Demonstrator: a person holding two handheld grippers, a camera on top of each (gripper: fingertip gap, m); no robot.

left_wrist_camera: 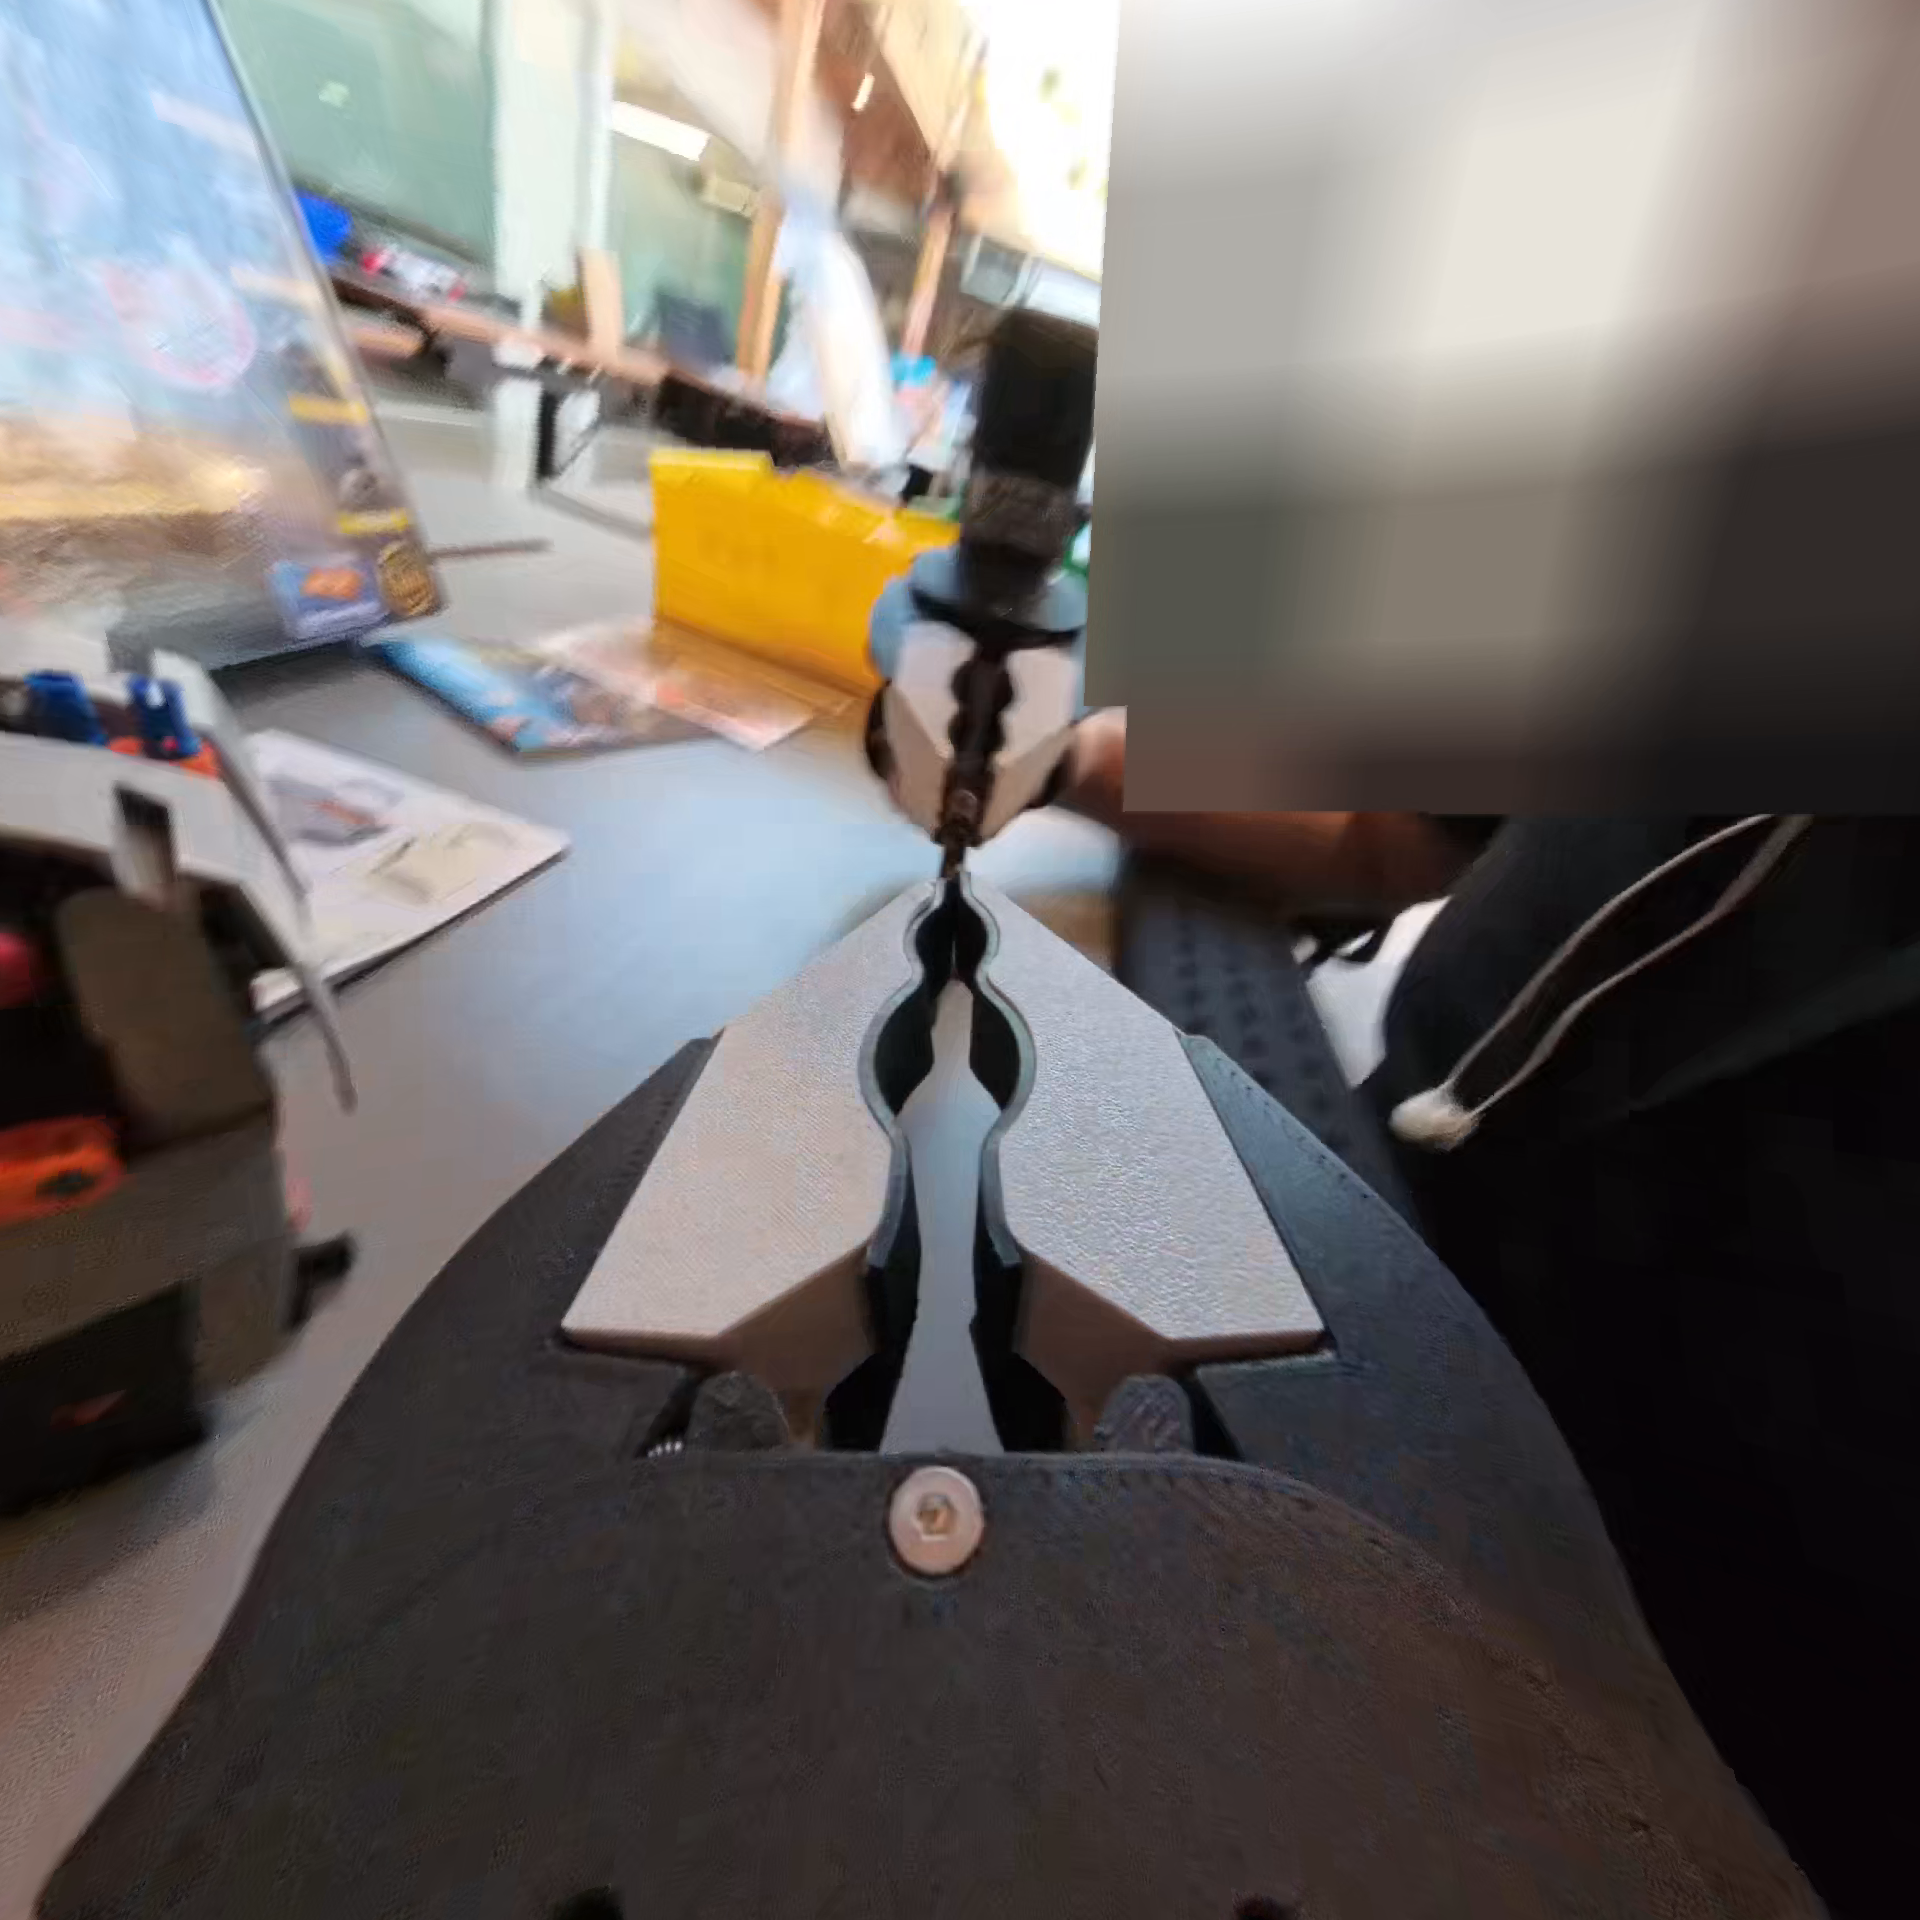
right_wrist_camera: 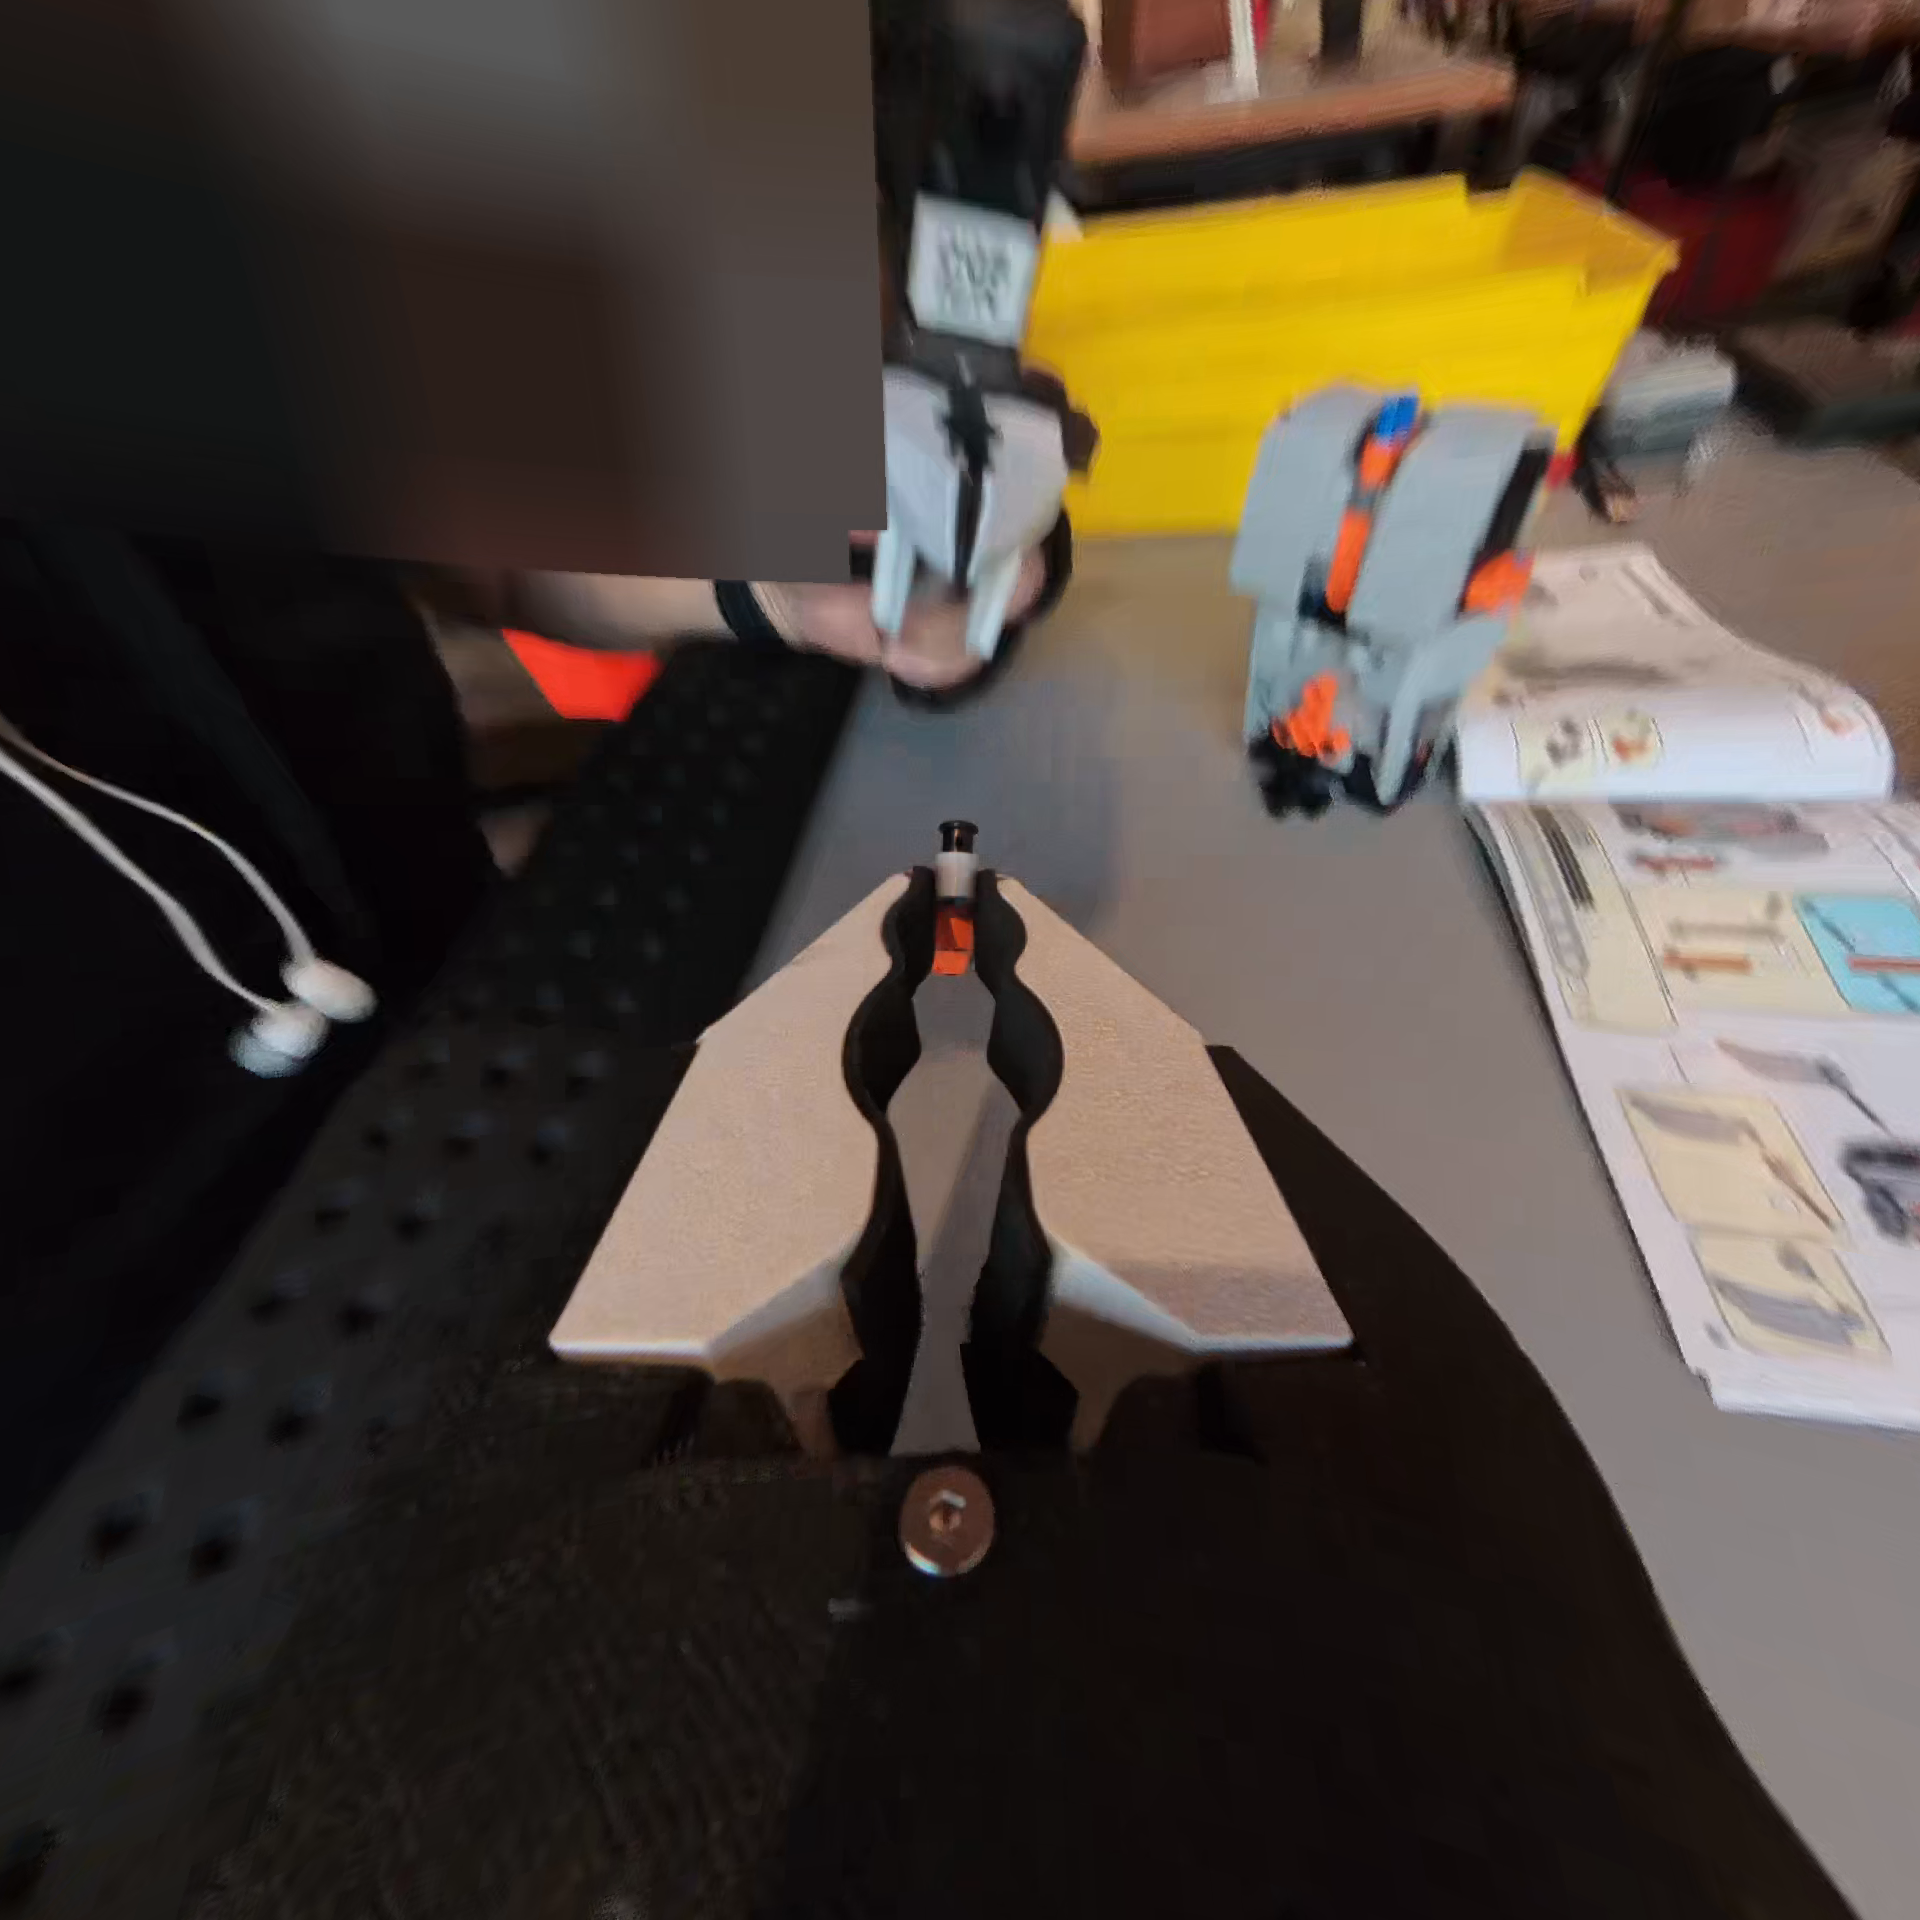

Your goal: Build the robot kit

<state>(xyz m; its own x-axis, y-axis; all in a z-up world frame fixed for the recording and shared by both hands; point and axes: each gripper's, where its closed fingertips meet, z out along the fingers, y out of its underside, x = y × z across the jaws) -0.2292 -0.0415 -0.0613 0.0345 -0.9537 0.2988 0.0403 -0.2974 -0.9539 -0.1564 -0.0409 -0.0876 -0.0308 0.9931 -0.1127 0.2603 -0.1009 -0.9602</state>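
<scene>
My right gripper (right_wrist_camera: 954, 883) is shut on a small brick assembly (right_wrist_camera: 953, 914) made of an orange part, a pale collar and a black pin that sticks out past the tips. It hovers over the grey table (right_wrist_camera: 1195, 935). My left gripper (left_wrist_camera: 954, 891) is shut with its tips together, and I see nothing between them. The two grippers face each other tip to tip. The right gripper (left_wrist_camera: 962, 816) shows just beyond my left tips, with its pin almost touching them. The left gripper (right_wrist_camera: 951, 582) shows farther off in the right wrist view, held in a hand.
A grey and orange brick model (right_wrist_camera: 1382, 592) stands on the table, and shows at the left edge (left_wrist_camera: 114, 987). Open instruction booklets (right_wrist_camera: 1714, 987) lie beside it. A yellow bin (right_wrist_camera: 1330, 343) is behind. A printed box (left_wrist_camera: 156, 312) stands at left. A black perforated mat (right_wrist_camera: 468, 1091) lies by a person in black. The tips of one gripper are about 9 cm away from the tips of the other.
</scene>
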